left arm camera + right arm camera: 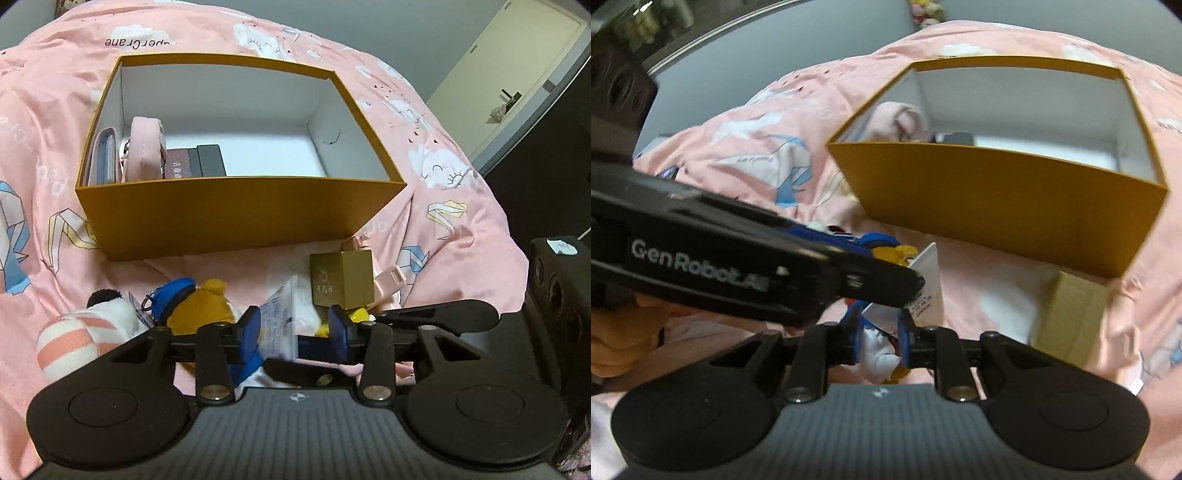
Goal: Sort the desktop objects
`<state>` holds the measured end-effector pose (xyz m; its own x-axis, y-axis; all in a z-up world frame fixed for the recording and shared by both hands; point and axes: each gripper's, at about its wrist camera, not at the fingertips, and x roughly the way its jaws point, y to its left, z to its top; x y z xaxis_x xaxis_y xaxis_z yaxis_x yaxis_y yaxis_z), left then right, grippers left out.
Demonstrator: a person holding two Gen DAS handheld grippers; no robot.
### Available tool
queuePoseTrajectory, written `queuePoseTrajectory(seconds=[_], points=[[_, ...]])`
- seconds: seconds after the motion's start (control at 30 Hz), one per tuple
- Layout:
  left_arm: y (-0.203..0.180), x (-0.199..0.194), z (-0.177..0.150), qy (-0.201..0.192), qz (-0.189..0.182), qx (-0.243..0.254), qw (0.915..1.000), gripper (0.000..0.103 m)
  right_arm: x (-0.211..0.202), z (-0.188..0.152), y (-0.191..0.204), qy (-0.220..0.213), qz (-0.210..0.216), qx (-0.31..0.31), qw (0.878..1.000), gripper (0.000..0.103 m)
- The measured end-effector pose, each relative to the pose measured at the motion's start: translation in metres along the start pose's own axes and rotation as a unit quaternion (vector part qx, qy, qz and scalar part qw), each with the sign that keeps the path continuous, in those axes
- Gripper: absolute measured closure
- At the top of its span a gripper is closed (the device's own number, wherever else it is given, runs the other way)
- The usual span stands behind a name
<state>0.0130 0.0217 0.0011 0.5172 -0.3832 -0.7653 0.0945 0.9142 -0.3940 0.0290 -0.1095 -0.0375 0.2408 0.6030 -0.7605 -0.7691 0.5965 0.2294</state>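
Observation:
An open mustard box (240,218) with white inner walls stands on the pink bedspread. It holds a pink pouch (144,147), a clear case and dark flat boxes (210,160). My left gripper (295,325) hovers in front of it, jaws open around a white printed packet (280,314) that does not touch both pads. My right gripper (879,332) is shut on a small white, blue and yellow plush toy (879,354) with a white tag. The same box (997,192) rises beyond it. The left one's lettered black casing (701,266) crosses the right wrist view.
A brown bear plush (203,310) with a blue cap and a pink-striped plush (74,339) lie left of the packet. A small gold box (341,278) (1067,317) sits right of it, by a pink item. A person's hand (613,343) shows at the left edge.

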Motion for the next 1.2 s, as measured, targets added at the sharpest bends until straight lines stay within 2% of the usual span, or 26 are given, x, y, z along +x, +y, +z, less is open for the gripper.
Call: queuePoseTrajectory(seconds=[0.13,0.2,0.3,0.4,0.43,0.6,0.77,0.87,1.03,1.2], points=[[0.005,0.009,0.001,0.014,0.020,-0.011,0.9996,0.058,0.012,-0.001,0.005,0.019,0.015,-0.013,1.000,0.080],[0.009,0.015,0.001,0.019,0.034,-0.017,0.9991,0.064,0.012,-0.001,0.004,0.023,0.019,-0.011,1.000,0.080],[0.016,0.016,0.002,0.011,0.034,-0.029,0.9989,0.074,0.009,-0.002,0.002,0.020,0.011,-0.006,1.000,0.079],[0.022,0.017,0.004,0.003,0.058,-0.039,0.9975,0.074,0.003,-0.004,-0.002,0.019,-0.003,0.003,1.000,0.075],[0.024,0.018,0.005,0.001,0.064,-0.043,0.9970,0.074,0.002,-0.005,-0.004,0.020,-0.009,0.008,1.000,0.072],[0.037,0.022,0.009,-0.007,0.079,-0.066,0.9946,0.074,-0.009,-0.008,-0.028,0.022,-0.068,0.059,0.996,0.071],[0.038,0.025,0.009,-0.006,0.103,-0.069,0.9923,0.071,-0.020,-0.015,-0.055,0.038,-0.153,0.095,0.983,0.071],[0.036,0.025,0.009,-0.008,0.115,-0.063,0.9913,0.068,-0.025,-0.023,-0.067,0.046,-0.187,0.109,0.975,0.071],[0.030,0.022,0.007,-0.017,0.112,-0.042,0.9927,0.068,-0.037,-0.029,-0.075,0.050,-0.206,0.111,0.971,0.070],[0.027,0.020,0.007,-0.023,0.109,-0.033,0.9933,0.068,-0.044,-0.039,-0.078,0.059,-0.198,0.103,0.973,0.070]])
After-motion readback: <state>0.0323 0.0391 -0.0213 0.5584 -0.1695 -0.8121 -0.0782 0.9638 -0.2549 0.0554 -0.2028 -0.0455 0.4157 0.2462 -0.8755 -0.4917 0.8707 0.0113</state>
